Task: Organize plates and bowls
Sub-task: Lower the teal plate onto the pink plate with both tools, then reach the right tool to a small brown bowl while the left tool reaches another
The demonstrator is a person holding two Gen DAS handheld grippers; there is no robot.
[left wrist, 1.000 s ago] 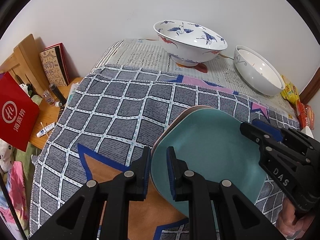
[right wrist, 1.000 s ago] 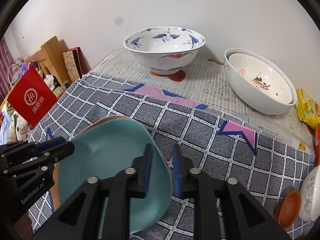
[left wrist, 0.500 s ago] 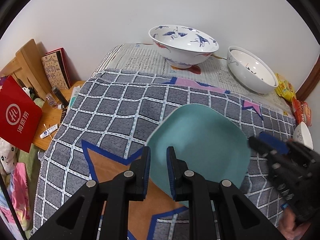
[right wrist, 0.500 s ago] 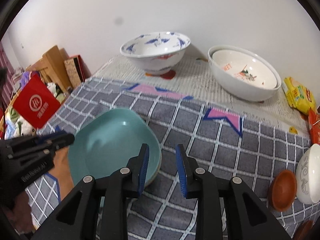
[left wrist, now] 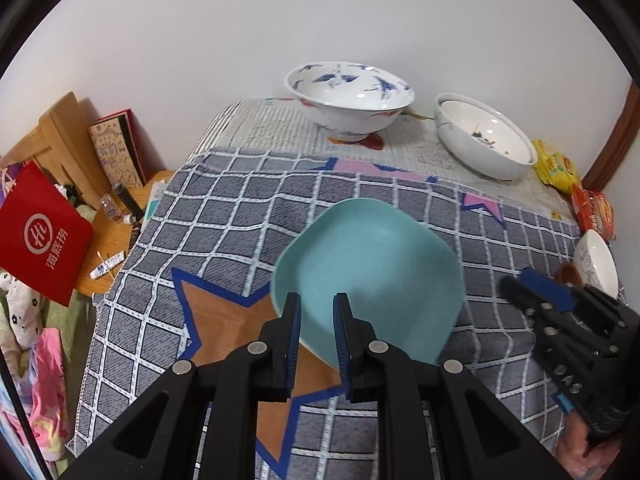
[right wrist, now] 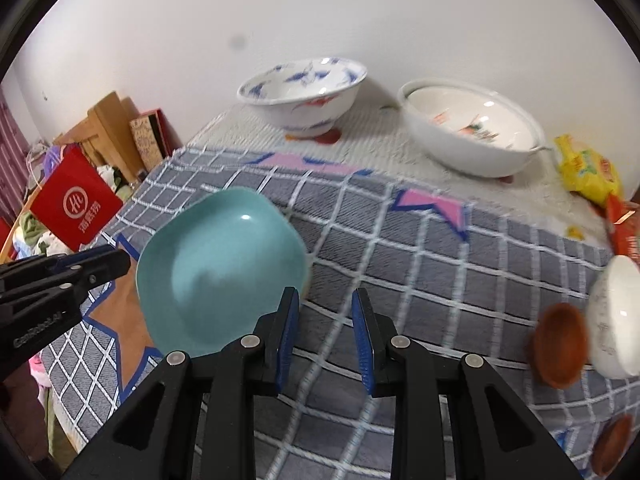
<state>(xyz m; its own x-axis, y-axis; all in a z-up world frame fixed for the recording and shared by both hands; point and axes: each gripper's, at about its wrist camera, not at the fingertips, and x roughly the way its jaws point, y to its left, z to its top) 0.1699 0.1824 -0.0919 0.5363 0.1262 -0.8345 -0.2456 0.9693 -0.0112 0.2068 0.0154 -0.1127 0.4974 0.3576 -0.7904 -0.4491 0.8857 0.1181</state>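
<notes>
A teal plate [left wrist: 372,268] lies on the checked cloth [left wrist: 224,208]; it also shows in the right wrist view [right wrist: 224,268]. My left gripper [left wrist: 316,316] is open and empty, just above the plate's near rim. My right gripper [right wrist: 324,312] is open and empty, to the right of the plate; it shows in the left wrist view [left wrist: 536,280]. A blue-patterned white bowl [left wrist: 348,96] and a plain white bowl [left wrist: 484,136] stand at the back. A small white bowl [right wrist: 612,316] and a brown saucer [right wrist: 560,344] sit at the right.
Yellow and red snack packets [left wrist: 560,168] lie at the back right. A red bag [left wrist: 40,236], books [left wrist: 116,148] and small items sit on a wooden side table [left wrist: 116,240] to the left. Another brown dish [right wrist: 612,444] is at the lower right. A wall stands behind.
Both grippers have pulled back and up from the teal plate and their jaws have opened wider. The plate now lies flat on the cloth by itself.
</notes>
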